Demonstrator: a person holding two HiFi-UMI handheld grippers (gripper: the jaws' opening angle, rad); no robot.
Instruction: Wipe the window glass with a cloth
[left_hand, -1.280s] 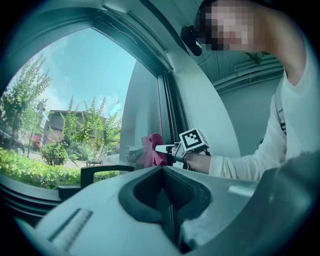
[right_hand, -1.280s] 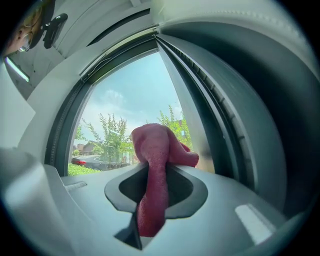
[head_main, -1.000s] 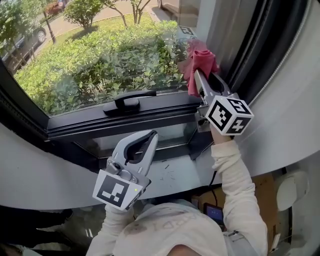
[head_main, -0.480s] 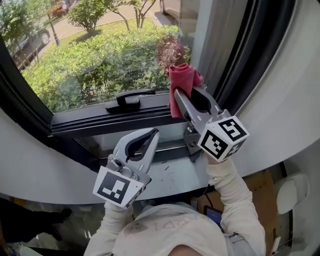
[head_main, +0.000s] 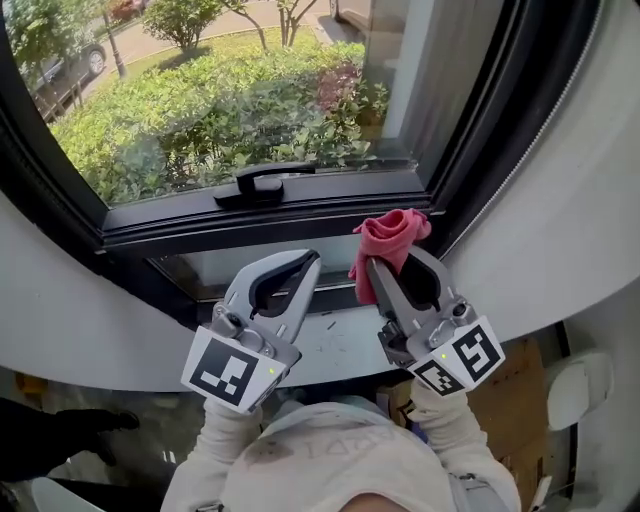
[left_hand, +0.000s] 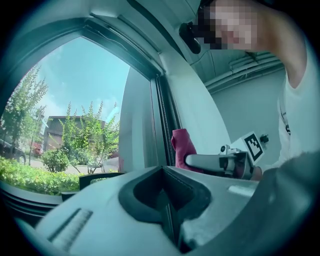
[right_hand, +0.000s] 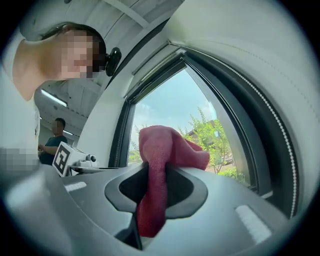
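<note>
Our right hand-held gripper (head_main: 383, 266) clenches the crumpled red cloth (head_main: 392, 236) below the window's lower right corner, off the window glass (head_main: 200, 110). Our left hand-held gripper (head_main: 305, 265) is closed and empty. Only a thin fold is pinched, so dragging on the glass or snagging the black window handle (head_main: 255, 185) could pull it free.

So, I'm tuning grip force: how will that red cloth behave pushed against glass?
Probably floppy: the red cloth bunches and droops from the right gripper. Likely light, since a narrow pinch holds it. It would probably crumple rather than push stiffly.
</note>
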